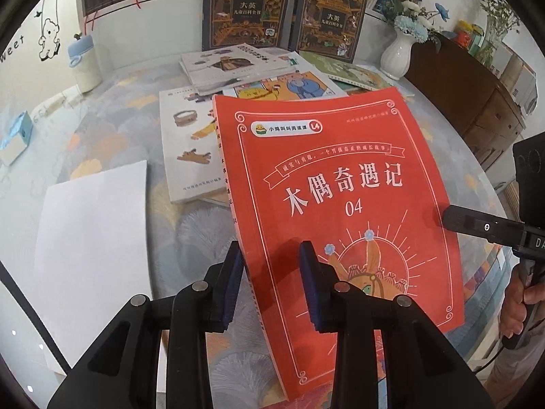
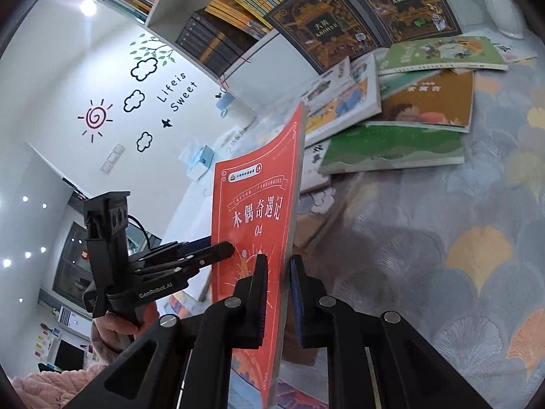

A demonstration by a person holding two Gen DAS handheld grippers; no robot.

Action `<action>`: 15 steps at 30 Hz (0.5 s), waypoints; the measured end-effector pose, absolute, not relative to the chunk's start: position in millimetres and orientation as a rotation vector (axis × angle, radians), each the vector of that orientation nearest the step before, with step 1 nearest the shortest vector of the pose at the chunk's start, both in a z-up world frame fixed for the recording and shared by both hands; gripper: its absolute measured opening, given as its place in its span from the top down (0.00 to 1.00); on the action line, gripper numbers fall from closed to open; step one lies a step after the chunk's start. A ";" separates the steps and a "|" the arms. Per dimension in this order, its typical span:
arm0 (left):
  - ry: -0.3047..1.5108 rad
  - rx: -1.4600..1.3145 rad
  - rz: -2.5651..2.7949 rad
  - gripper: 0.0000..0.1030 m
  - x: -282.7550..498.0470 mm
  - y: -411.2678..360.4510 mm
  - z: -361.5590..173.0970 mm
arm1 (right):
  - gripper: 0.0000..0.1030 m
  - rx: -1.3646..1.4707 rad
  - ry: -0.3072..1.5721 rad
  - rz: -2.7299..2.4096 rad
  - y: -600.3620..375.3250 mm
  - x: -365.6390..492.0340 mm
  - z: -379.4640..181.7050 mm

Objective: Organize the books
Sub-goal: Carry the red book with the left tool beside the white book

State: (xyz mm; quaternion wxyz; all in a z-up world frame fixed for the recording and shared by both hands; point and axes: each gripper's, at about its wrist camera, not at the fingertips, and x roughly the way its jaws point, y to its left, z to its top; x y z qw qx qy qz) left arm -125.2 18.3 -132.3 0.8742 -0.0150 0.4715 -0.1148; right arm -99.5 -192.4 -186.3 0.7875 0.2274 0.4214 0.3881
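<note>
A red paperback (image 1: 340, 170) with white Chinese title and "04" is lifted above the table, cover toward the left wrist camera. My left gripper (image 1: 272, 283) is shut on its lower spine edge, one pad on the cover and one behind. My right gripper (image 1: 449, 216) comes in from the right and pinches the opposite long edge. In the right wrist view the red paperback (image 2: 259, 187) stands nearly edge-on, with my right gripper (image 2: 277, 293) shut on it. My left gripper (image 2: 228, 248), held by a hand, clamps the far side.
Several picture books (image 2: 391, 146) lie scattered on the patterned tablecloth (image 2: 477, 238). Two dark encyclopedias (image 1: 245, 10) lean upright against a bookshelf. A white sheet (image 1: 92, 245) lies at left, a white vase (image 1: 396, 52) with blue flowers and a wooden cabinet (image 1: 477, 109) at right.
</note>
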 end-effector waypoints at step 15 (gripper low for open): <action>1.199 -0.234 -0.396 0.69 -98.9 57.0 -183.8 | 0.81 0.475 1.142 0.832 -183.6 -72.2 -240.1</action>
